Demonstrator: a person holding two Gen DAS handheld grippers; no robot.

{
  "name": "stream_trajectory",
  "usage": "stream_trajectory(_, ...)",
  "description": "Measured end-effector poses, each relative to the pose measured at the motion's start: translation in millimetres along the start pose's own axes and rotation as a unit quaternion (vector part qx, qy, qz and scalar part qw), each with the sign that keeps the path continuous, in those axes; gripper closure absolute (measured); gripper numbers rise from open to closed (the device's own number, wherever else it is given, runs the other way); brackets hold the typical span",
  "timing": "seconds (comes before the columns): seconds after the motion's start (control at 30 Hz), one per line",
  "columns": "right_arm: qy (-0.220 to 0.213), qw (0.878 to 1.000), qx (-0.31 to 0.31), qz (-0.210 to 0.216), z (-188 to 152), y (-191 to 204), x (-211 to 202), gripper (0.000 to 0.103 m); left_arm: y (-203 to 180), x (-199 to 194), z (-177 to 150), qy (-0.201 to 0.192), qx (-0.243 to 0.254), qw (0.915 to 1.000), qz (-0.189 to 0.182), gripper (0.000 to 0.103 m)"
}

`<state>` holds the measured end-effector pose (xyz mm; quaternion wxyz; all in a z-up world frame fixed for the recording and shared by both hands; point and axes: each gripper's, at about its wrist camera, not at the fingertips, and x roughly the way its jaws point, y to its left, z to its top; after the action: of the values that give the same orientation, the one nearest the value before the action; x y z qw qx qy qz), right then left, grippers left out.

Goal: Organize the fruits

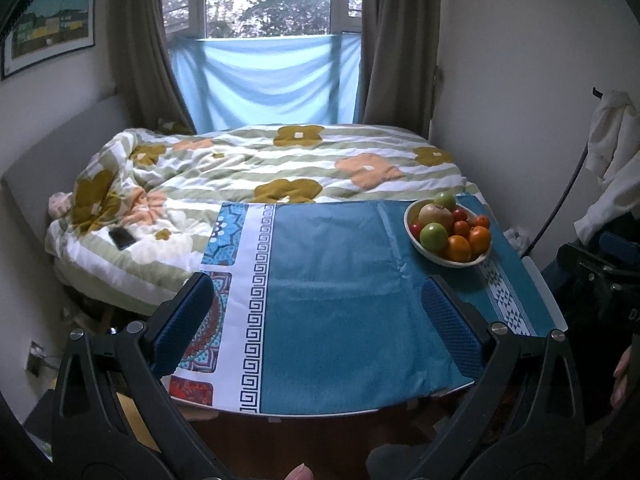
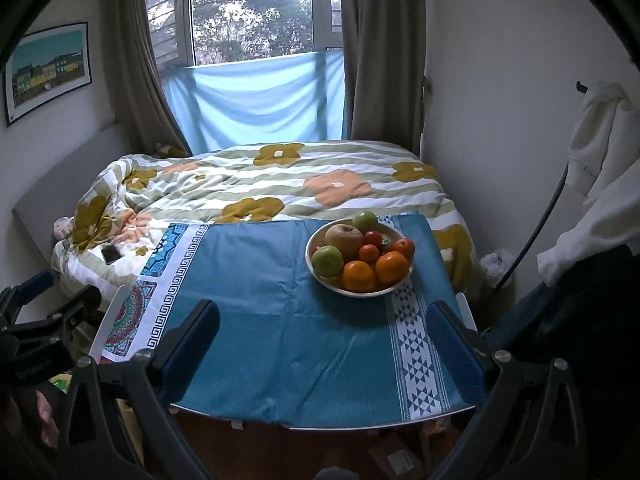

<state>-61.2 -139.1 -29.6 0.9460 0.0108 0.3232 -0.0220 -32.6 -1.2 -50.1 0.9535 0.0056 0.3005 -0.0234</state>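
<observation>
Lying beyond right gripper [image 2: 326, 336]: fruit bowl [image 2: 352, 290]

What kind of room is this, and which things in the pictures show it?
Most likely a bedroom in a home. A bed with a flowered duvet fills the space under a curtained window, and a framed picture hangs on the wall. A small table with a fruit bowl stands beside the bed.

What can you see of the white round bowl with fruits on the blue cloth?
The white round bowl looks ceramic and shallow. It stands upright on the blue tablecloth, at the far right part of the table. It holds green apples, a brownish fruit, oranges and small red fruits, heaped above its rim. Neither gripper touches it.
</observation>
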Motion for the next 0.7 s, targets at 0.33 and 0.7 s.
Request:
stream_trajectory(0.33,-0.001,1.000,-0.001,0.000,-0.1,-0.2,0.0,0.000,-1.2,0.4,0.1,-0.001,0.002,1.0000,0.000,0.000)
stream_trajectory(0.7,0.000,1.000,-0.002,0.000,0.4,-0.2,0.4,0.000,2.2,0.5,1.2,-0.001,0.000,1.0000,0.002,0.000)
